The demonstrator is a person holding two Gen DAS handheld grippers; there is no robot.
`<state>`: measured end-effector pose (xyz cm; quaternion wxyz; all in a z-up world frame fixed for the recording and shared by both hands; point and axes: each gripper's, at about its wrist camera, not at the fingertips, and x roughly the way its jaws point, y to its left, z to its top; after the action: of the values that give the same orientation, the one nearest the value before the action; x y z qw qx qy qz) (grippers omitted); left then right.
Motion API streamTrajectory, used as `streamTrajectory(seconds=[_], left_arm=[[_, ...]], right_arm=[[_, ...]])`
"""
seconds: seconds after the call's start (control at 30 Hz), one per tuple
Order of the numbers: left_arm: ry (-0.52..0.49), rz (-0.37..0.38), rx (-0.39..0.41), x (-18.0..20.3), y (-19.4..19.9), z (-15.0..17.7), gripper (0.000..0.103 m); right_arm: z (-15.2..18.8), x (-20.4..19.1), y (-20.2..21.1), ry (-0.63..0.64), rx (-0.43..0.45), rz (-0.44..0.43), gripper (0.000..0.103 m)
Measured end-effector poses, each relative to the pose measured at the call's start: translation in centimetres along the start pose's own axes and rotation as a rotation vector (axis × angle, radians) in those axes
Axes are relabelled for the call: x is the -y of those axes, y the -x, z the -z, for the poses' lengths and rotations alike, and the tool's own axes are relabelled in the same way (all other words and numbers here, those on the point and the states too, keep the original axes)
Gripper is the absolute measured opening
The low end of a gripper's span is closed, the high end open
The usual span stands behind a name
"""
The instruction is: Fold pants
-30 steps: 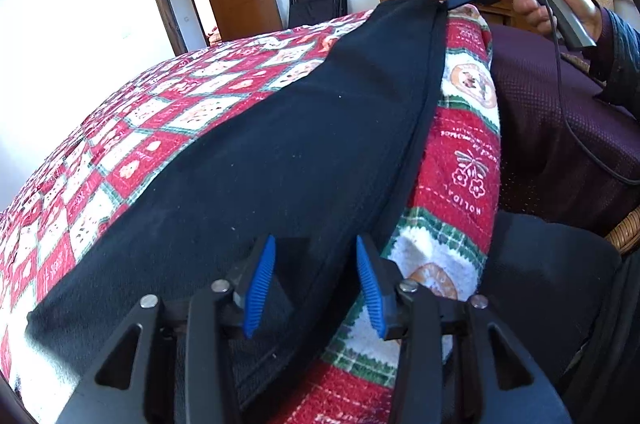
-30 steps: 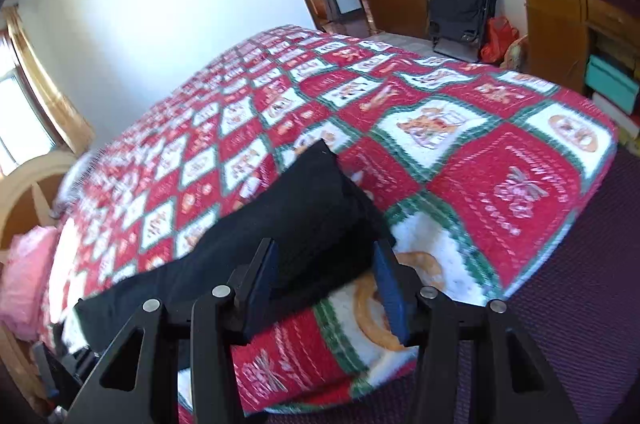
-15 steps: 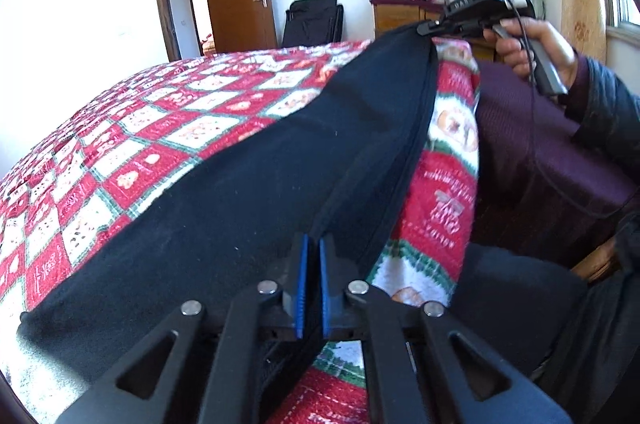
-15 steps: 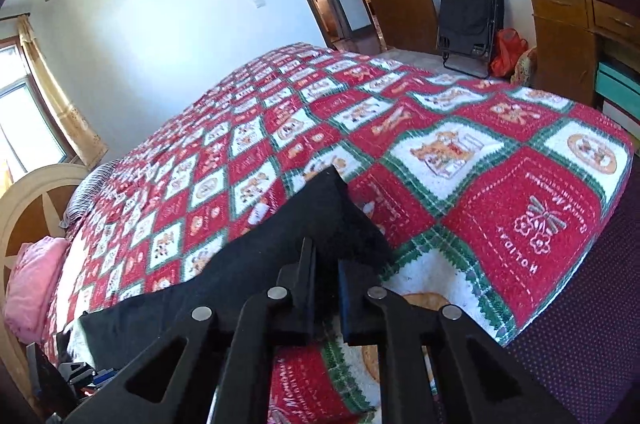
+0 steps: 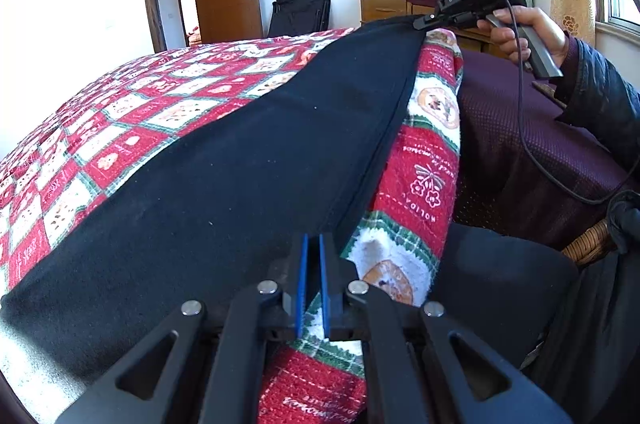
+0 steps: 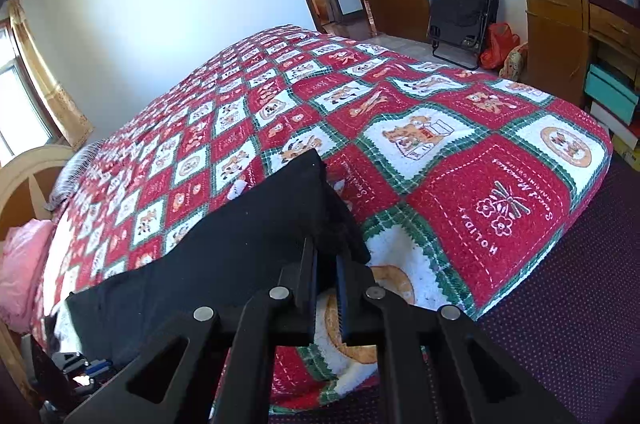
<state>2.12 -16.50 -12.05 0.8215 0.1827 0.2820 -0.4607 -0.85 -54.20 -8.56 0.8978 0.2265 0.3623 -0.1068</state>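
My left tongs (image 5: 312,264) and right tongs (image 6: 325,264) are both clamped tight on the near edge of the black pants (image 5: 224,176), lying stretched along the bed (image 6: 480,152), ready for 1 fold.

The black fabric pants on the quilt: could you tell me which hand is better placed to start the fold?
Probably neither: left gripper and right gripper each pinch the black fabric pants at opposite ends.

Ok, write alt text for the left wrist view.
The left gripper, blue pads nearly together, pinches the near edge of black pants stretched along a red holiday-print quilt. At the far end the right gripper, held in a hand, clamps the other end.
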Motion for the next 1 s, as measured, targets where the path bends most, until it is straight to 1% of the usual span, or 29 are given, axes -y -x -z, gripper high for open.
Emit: streamTrajectory(seconds=[0.07, 0.17, 0.27, 0.33, 0.43, 0.5, 0.53, 0.57, 0.6, 0.63, 0.67, 0.73, 0.77, 0.8, 0.87, 0.93, 1.0], left_arm=[[0.006, 0.007, 0.01, 0.0, 0.3, 0.0, 0.006], [0.001, 0.022, 0.006, 0.0, 0.1, 0.1, 0.006], [-0.02, 0.038, -0.023, 0.5, -0.6, 0.5, 0.006], [-0.036, 0.035, -0.031, 0.9, -0.7, 0.7, 0.006], [-0.025, 0.03, -0.014, 0.7, -0.2, 0.6, 0.006], [-0.008, 0.032, 0.007, 0.5, 0.2, 0.6, 0.007], [0.0, 0.014, 0.019, 0.4, 0.5, 0.5, 0.007], [0.011, 0.008, 0.031, 0.3, 0.8, 0.5, 0.007], [0.034, 0.022, 0.046, 0.0, 1.2, 0.5, 0.01], [0.057, 0.027, 0.065, -0.3, 1.7, 0.4, 0.017], [0.076, 0.017, 0.085, -0.7, 2.1, 0.4, 0.023], [0.107, -0.024, 0.125, -1.4, 2.9, 0.5, 0.056], [0.123, -0.052, 0.131, -1.8, 2.9, 0.6, 0.06], [0.141, -0.059, 0.123, -2.3, 2.7, 0.7, 0.059], [0.179, -0.055, 0.099, -3.3, 2.2, 1.0, 0.059], [0.192, -0.039, 0.065, -3.5, 1.6, 1.4, 0.059], [0.184, -0.012, 0.012, -3.4, 0.9, 1.8, 0.059]], right_arm=[[-0.2, -0.3, 0.6, 0.003, 0.016, -0.004, 0.006], [-0.3, -0.8, 0.9, 0.031, 0.026, 0.026, 0.006], [0.1, -0.1, -0.3, 0.02, -0.015, 0.042, 0.006], [0.1, 0.2, -0.2, 0.005, -0.029, 0.028, 0.006], [-0.3, -0.2, 0.9, 0.024, -0.025, 0.026, 0.006], [-0.3, -0.6, 0.5, 0.06, -0.064, 0.043, 0.006], [-0.2, -0.7, 0.2, 0.07, -0.075, 0.065, 0.009], [-0.2, -0.9, 0.0, 0.081, -0.082, 0.101, 0.02], [-0.2, -1.2, 0.1, 0.096, -0.073, 0.145, 0.028], [-0.1, -1.4, 0.4, 0.108, -0.056, 0.174, 0.039], [-0.1, -1.8, 0.8, 0.127, -0.036, 0.204, 0.041], [-0.1, -3.3, 1.9, 0.167, 0.022, 0.253, 0.041], [0.0, -4.0, 2.3, 0.176, 0.051, 0.254, 0.041], [0.4, -5.3, 2.7, 0.189, 0.078, 0.212, 0.041], [1.4, -8.2, 2.1, 0.251, 0.058, 0.076, 0.041], [3.4, -11.8, 0.8, 0.344, -0.012, -0.074, 0.041], [5.6, -14.9, -1.3, 0.414, -0.097, -0.185, 0.041]])
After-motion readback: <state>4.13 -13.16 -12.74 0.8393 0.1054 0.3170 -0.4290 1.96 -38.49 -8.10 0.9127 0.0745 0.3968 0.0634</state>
